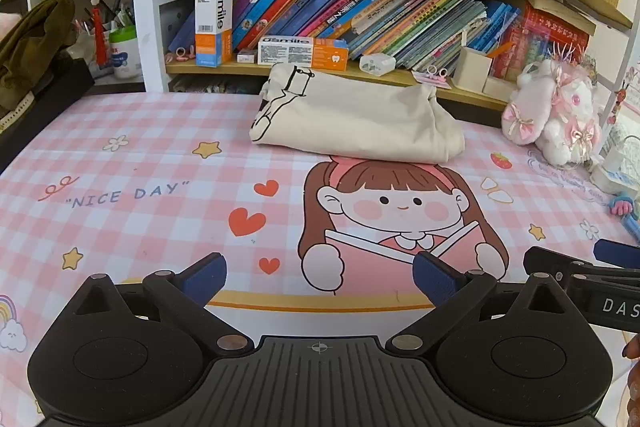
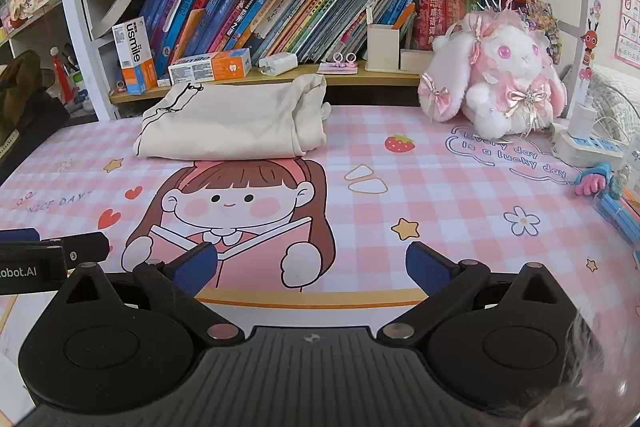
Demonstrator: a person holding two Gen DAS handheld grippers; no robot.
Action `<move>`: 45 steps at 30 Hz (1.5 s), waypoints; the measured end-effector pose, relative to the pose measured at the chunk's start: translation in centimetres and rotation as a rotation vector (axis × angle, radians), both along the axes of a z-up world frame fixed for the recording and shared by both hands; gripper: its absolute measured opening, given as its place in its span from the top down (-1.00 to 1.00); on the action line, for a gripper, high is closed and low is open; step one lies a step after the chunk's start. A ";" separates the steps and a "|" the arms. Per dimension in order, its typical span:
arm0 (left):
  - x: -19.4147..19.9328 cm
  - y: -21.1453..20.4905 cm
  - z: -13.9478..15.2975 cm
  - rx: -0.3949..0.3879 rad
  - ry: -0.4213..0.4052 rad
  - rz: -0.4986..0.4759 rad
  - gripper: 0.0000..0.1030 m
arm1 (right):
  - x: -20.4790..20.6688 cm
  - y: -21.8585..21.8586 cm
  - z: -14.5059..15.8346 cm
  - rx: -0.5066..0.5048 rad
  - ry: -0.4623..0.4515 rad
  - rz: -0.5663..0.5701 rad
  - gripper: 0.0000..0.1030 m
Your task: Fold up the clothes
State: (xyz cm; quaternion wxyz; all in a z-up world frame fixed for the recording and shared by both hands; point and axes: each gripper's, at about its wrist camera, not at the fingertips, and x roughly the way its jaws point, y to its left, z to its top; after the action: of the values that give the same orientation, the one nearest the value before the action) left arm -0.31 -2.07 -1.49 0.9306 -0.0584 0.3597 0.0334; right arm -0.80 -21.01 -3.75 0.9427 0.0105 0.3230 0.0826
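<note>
A cream garment (image 1: 352, 119) (image 2: 232, 123) with a black line drawing lay folded in a thick bundle at the back of the table (image 1: 140, 163) (image 2: 440, 195), just in front of the lowest bookshelf (image 1: 248, 69) (image 2: 280, 77). Its near edge overlapped the top of a cartoon girl (image 1: 396, 223) (image 2: 232, 215) printed on the pink-and-white checked table cover, which also carried hearts, stars, a strawberry and the words "NICE DAY".

The left gripper (image 1: 320, 277) was near the front edge of the table, its blue-padded fingers (image 1: 204, 277) spread wide with nothing between them, well apart from the garment. The right gripper (image 2: 312, 267) was beside it at the same depth, likewise spread and empty.

Behind the garment, the shelf held a leaning row of colourful books (image 1: 360, 7) (image 2: 280, 11), two orange-and-white toothpaste boxes (image 1: 214, 23) (image 2: 134, 55), one upright and one lying flat, and a small cream pen holder (image 1: 474, 67) (image 2: 382, 47). A white and pink plush rabbit (image 1: 556, 107) (image 2: 496, 75) sat at the right rear of the table, next to a power strip (image 2: 588, 147). At the far left, an olive-green cloth (image 1: 32, 43) (image 2: 20, 83) lay heaped on something dark.
</note>
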 end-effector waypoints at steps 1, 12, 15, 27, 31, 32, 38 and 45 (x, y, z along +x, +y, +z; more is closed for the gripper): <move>0.0 0.0 0.0 0.000 0.001 0.001 -0.95 | 0.0 0.0 0.0 0.000 0.000 0.000 -0.97; 0.0 0.2 -0.1 0.001 0.008 0.006 -0.95 | 0.1 0.1 -0.2 -0.008 0.005 0.006 -0.97; 0.1 0.2 -0.1 0.006 0.007 0.011 -0.95 | 0.1 0.1 -0.2 -0.013 0.003 0.009 -0.97; 0.4 0.1 -0.3 0.010 0.006 0.015 -0.95 | 0.4 0.1 -0.3 -0.020 0.011 0.012 -0.97; 0.4 0.1 -0.3 0.011 0.007 0.016 -0.95 | 0.5 0.2 -0.4 -0.020 0.014 0.015 -0.97; 0.4 0.1 -0.3 0.012 0.008 0.016 -0.95 | 0.5 0.2 -0.4 -0.021 0.014 0.016 -0.97; 0.6 0.0 -0.4 0.011 0.013 0.016 -0.95 | 0.7 0.2 -0.5 -0.024 0.019 0.019 -0.97; 0.7 -0.2 -0.5 0.011 0.015 0.006 -0.95 | 0.9 0.1 -0.7 -0.024 0.024 0.018 -0.97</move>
State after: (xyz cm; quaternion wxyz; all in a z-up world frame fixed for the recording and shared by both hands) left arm 0.41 -2.25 -1.97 0.9281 -0.0540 0.3664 0.0388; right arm 0.06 -20.91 -4.43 0.9380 -0.0026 0.3354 0.0872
